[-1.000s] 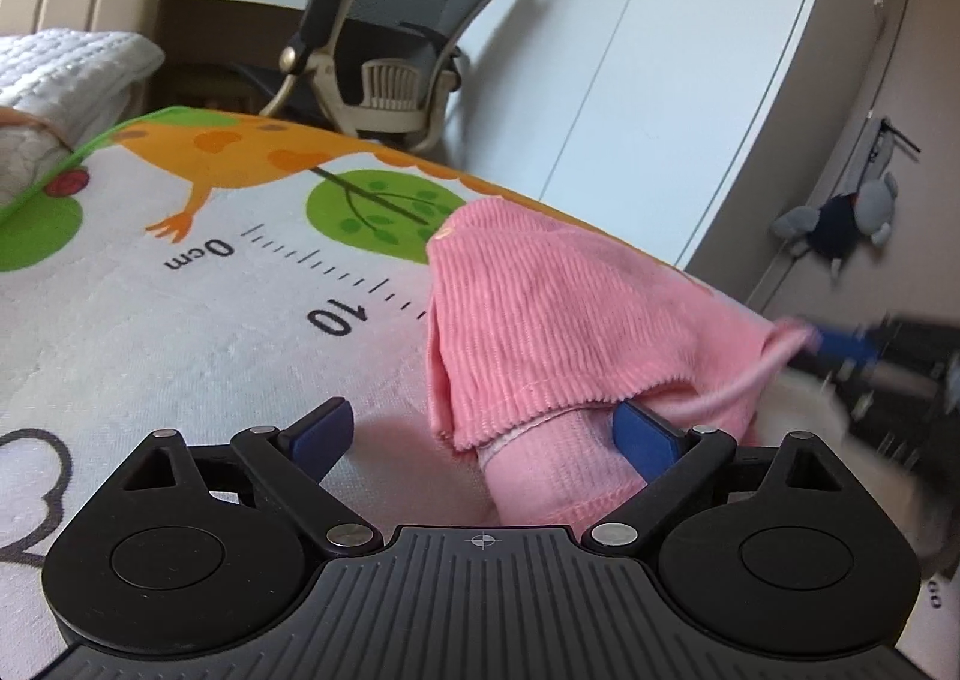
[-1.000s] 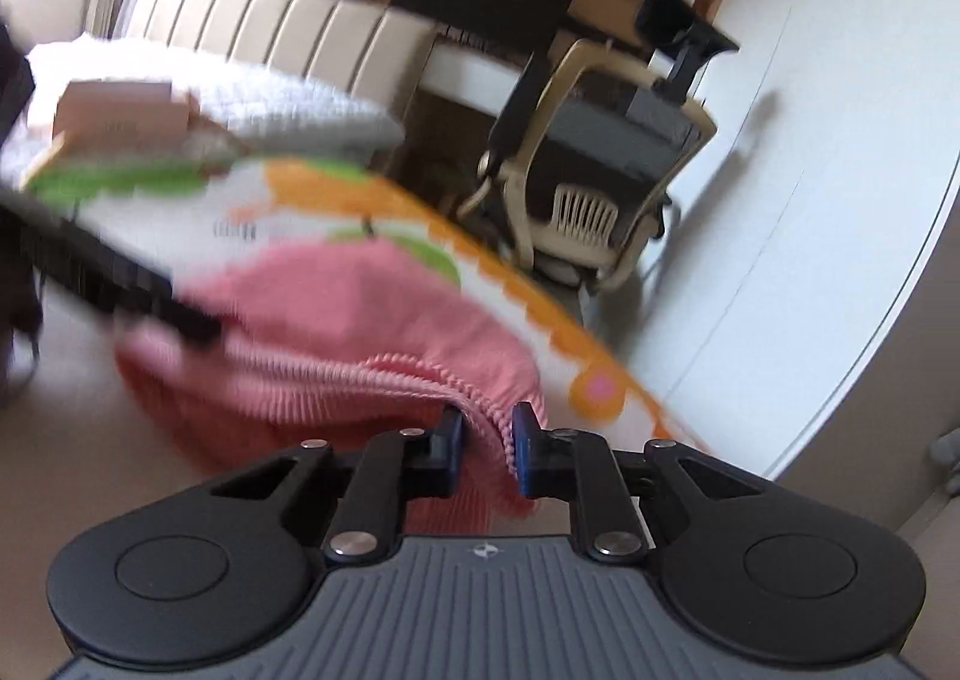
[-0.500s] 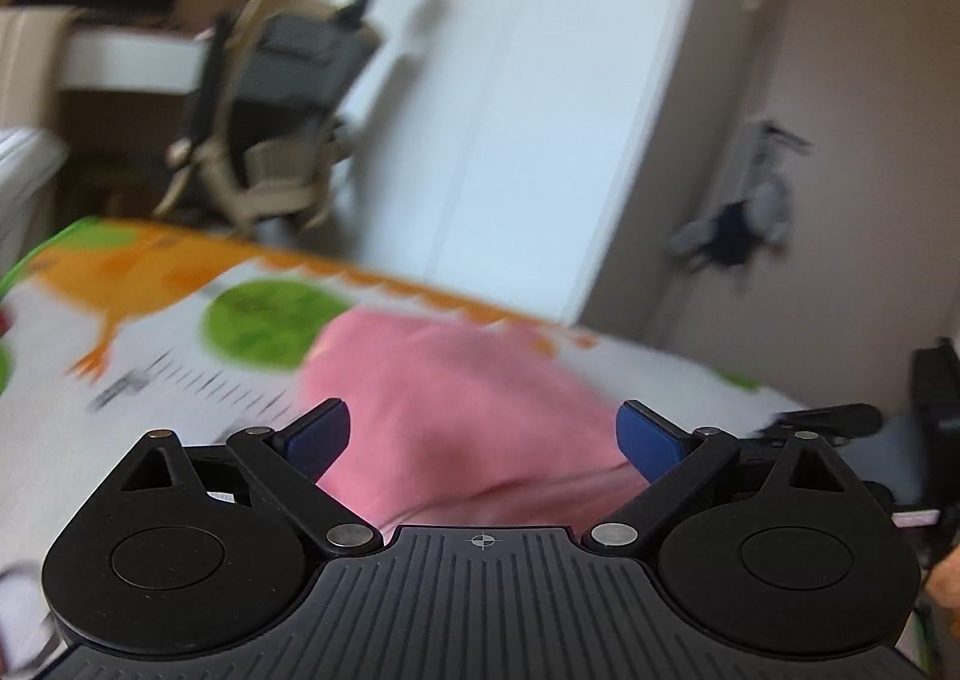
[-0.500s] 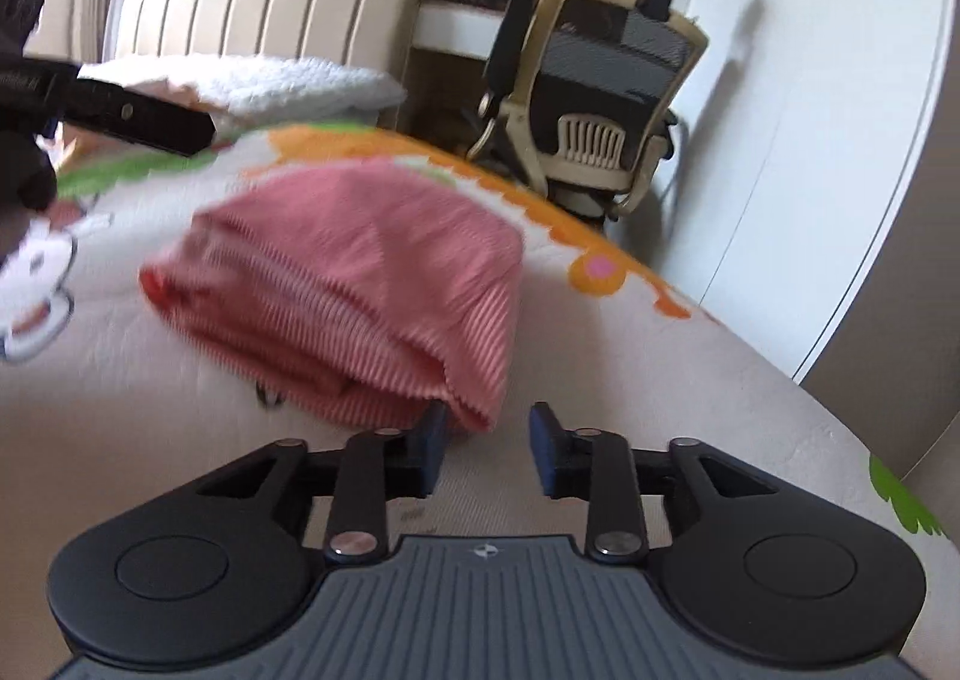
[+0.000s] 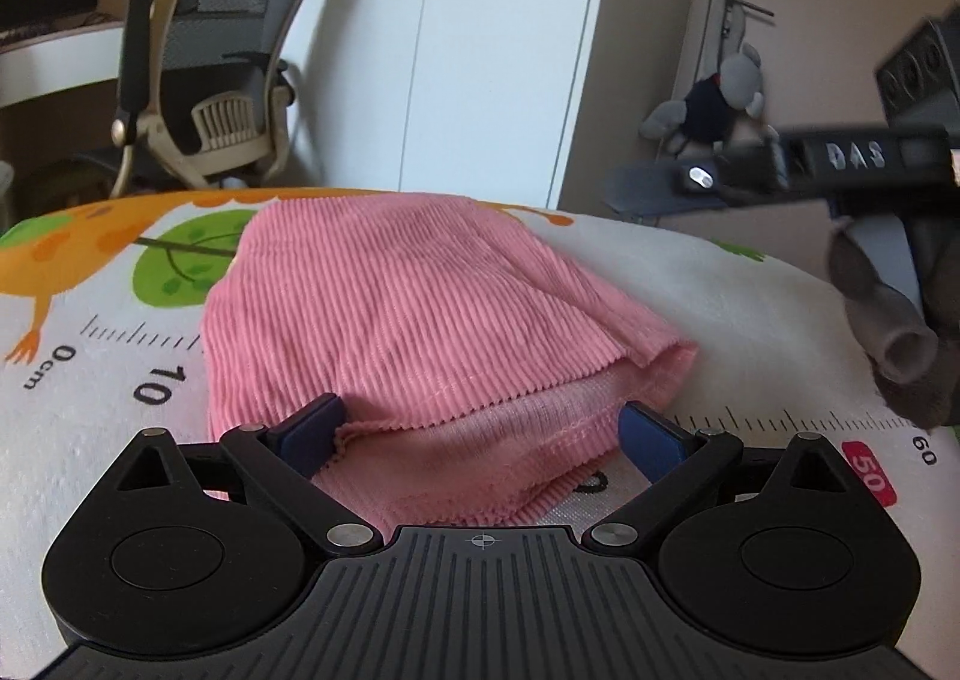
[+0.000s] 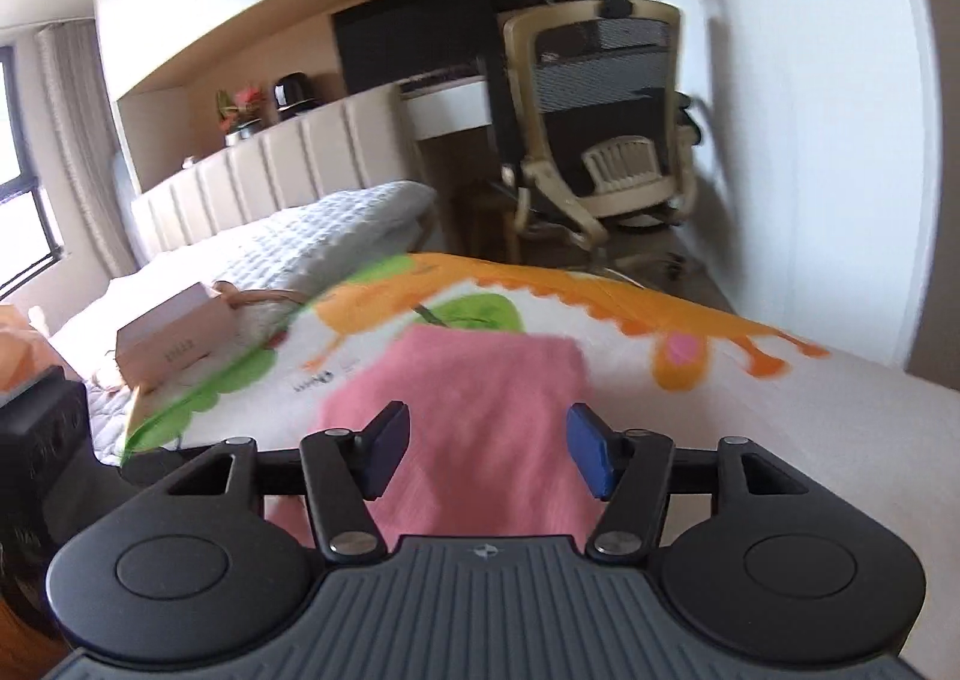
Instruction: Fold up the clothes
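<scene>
Left wrist view
Left claw (image 5: 480, 434): jaws spread wide, nothing held; blue pads (image 5: 312, 431) sit low over the near edge of the garment, one at each side of it.
Garment (image 5: 408, 320): pink ribbed cloth, folded into a compact bundle, lying on the mat; its open hemmed edges face the camera, with a paler inner layer showing under the top flap.
Mat (image 5: 108, 380): white, printed with an orange creature, a green tree and a ruler scale; the garment covers the middle of the scale, with "0cm" and "10" readable to its left, "50" and "60" to its right.
Right claw (image 5: 654, 188): seen from the side at the right edge, above the mat and apart from the garment; whether open or closed cannot be told from here.
Hand (image 5: 900, 308): gloved in grey, at the right edge under that tool.
Chair (image 5: 210, 80): beige office chair beyond the mat, before a white wall.
Toy (image 5: 714, 104): grey soft toy hanging on the far wall.

Right wrist view (blurred)
Right claw (image 6: 489, 455): jaws wide apart, gripping nothing; the garment (image 6: 480, 416) shows between the pads, lying on the mat (image 6: 780, 416) below.
Box (image 6: 174, 338): pale pink, on the bed left of the mat.
Chair (image 6: 600, 110): behind the mat, at a desk.
</scene>
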### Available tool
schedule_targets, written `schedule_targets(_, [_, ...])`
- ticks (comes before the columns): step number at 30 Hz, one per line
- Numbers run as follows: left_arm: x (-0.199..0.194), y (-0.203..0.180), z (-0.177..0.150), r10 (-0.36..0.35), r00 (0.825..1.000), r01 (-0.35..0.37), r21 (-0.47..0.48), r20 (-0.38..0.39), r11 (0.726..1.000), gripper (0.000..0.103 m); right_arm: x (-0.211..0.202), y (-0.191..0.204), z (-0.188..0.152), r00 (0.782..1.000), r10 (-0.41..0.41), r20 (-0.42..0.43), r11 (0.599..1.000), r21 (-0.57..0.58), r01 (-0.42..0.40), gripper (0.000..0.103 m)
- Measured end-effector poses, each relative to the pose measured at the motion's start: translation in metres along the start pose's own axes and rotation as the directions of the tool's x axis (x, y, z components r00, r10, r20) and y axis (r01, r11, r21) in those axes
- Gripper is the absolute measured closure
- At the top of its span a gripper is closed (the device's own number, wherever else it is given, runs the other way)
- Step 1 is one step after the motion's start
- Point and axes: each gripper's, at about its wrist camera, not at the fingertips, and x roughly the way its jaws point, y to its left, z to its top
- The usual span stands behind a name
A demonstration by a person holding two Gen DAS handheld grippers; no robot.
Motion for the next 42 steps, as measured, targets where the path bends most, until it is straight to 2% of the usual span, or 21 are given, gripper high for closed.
schedule_targets(2, [0.000,-0.002,0.001,0.006,1.000,-0.006,0.003,-0.004,1.000,0.003,0.029,0.010,-0.004,0.994,-0.031,-0.105,0.998,-0.062,0.025,0.038])
schedule_targets(4, [0.001,-0.004,0.002,0.013,1.000,-0.013,0.007,-0.008,1.000,0.003,0.056,0.014,-0.018,0.975,-0.089,-0.203,0.991,-0.115,0.066,0.038])
schedule_targets(6, [0.001,-0.006,0.002,0.019,1.000,-0.019,0.013,-0.012,1.000,0.003,0.059,0.014,-0.020,0.975,-0.106,-0.197,0.988,-0.130,0.081,0.028])
schedule_targets(9, [0.000,-0.005,0.001,0.014,1.000,-0.014,0.004,-0.010,1.000,0.003,0.050,0.016,-0.009,0.977,-0.109,-0.182,0.986,-0.142,0.084,0.028])
schedule_targets(12, [0.000,-0.003,0.002,0.004,1.000,-0.004,-0.013,-0.004,1.000,0.003,0.045,0.023,0.008,0.986,-0.116,-0.123,0.979,-0.179,0.093,0.028])
schedule_targets(15, [-0.001,-0.003,0.002,0.004,1.000,-0.004,-0.015,-0.002,1.000,0.003,0.058,0.022,0.030,0.988,-0.114,-0.100,0.986,-0.135,0.101,0.028])
schedule_targets(18, [-0.001,-0.003,0.002,0.005,1.000,-0.005,-0.017,0.000,1.000,0.003,0.087,0.022,0.038,0.982,-0.135,-0.129,0.986,-0.120,0.119,0.028])
schedule_targets(21, [-0.001,-0.002,0.002,0.002,1.000,-0.002,-0.022,0.003,1.000,0.003,0.120,0.023,0.024,0.958,-0.199,-0.207,0.971,-0.174,0.164,0.027])
schedule_targets(26, [-0.002,0.004,0.003,-0.016,1.000,0.016,-0.045,0.012,0.999,0.003,0.107,0.030,0.015,0.961,-0.222,-0.162,0.958,-0.222,0.184,0.025])
schedule_targets(31, [-0.002,0.009,0.003,-0.029,0.999,0.030,-0.064,0.020,0.997,0.002,0.059,0.030,0.006,0.977,-0.181,-0.115,0.962,-0.226,0.152,0.025])
schedule_targets(33, [-0.002,0.010,0.003,-0.032,0.999,0.034,-0.068,0.021,0.997,0.002,0.044,0.024,-0.003,0.980,-0.159,-0.121,0.970,-0.203,0.132,0.020])
schedule_targets(36, [-0.001,0.009,0.003,-0.030,1.000,0.030,-0.061,0.009,0.998,0.002,0.037,0.017,-0.023,0.970,-0.188,-0.155,0.964,-0.218,0.152,0.013])
schedule_targets(39, [-0.003,-0.001,0.001,0.011,1.000,-0.011,-0.029,0.000,1.000,0.002,0.042,-0.003,-0.033,0.964,-0.181,-0.196,0.981,-0.100,0.164,0.003])
schedule_targets(42, [-0.006,-0.004,0.000,0.028,1.000,-0.028,-0.032,-0.001,0.999,0.002,0.046,-0.012,-0.040,0.971,-0.153,-0.184,0.988,-0.023,0.151,0.000])
